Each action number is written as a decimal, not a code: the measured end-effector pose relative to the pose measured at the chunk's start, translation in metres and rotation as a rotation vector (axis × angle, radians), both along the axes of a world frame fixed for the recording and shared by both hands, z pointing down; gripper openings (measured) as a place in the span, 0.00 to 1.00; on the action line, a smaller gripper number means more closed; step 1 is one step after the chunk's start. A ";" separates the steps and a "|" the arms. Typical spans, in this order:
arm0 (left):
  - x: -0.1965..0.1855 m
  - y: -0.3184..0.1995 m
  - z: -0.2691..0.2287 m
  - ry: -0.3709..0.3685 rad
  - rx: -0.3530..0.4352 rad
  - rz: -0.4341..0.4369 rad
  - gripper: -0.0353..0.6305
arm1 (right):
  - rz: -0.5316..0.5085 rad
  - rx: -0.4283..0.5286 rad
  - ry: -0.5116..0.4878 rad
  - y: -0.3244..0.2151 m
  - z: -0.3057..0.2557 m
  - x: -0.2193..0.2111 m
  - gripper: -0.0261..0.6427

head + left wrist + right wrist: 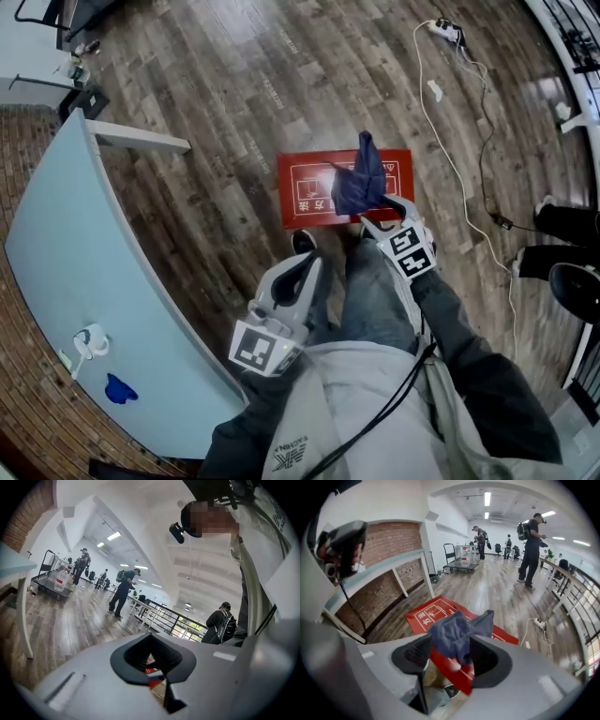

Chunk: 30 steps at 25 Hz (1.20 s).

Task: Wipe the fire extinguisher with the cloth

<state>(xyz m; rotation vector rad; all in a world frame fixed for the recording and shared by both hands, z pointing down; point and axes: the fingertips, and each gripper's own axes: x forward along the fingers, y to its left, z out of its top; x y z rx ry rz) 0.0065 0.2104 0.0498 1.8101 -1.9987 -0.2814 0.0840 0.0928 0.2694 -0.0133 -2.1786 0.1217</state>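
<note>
A red fire extinguisher box (309,192) with white print lies flat on the wooden floor in front of my feet. A crumpled dark blue cloth (361,176) sticks out of my right gripper (373,216), just above the box's right half. In the right gripper view the cloth (457,634) is bunched between the widely spaced jaws of that gripper (452,651) and touches both, with the box (431,613) below. My left gripper (302,262) hangs nearer my body, left of the box, shut and empty. Its own view looks level across the room; a sliver of red (151,670) shows behind its closed tips (152,654).
A light blue table (94,262) stands at the left with a small blue object (120,388) and a white one (89,343) on it. A white cable (448,141) runs to a power strip (448,31). Another person's shoes (562,223) are at the right. People (530,550) and a cart (461,559) stand far off.
</note>
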 end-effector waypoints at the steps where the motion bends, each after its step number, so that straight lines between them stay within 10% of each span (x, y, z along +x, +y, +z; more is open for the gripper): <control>1: 0.000 0.005 0.005 0.008 -0.014 -0.014 0.06 | -0.009 0.026 0.018 -0.005 0.014 -0.008 0.42; 15: -0.012 0.050 0.095 0.148 -0.153 -0.142 0.06 | -0.033 0.077 0.061 -0.008 0.061 -0.063 0.19; 22: -0.056 0.053 0.143 0.147 -0.220 -0.229 0.06 | -0.322 0.040 0.019 0.078 0.054 -0.119 0.18; 30: -0.077 0.044 0.171 0.174 -0.214 -0.220 0.06 | 0.140 0.179 0.105 -0.072 0.064 -0.046 0.18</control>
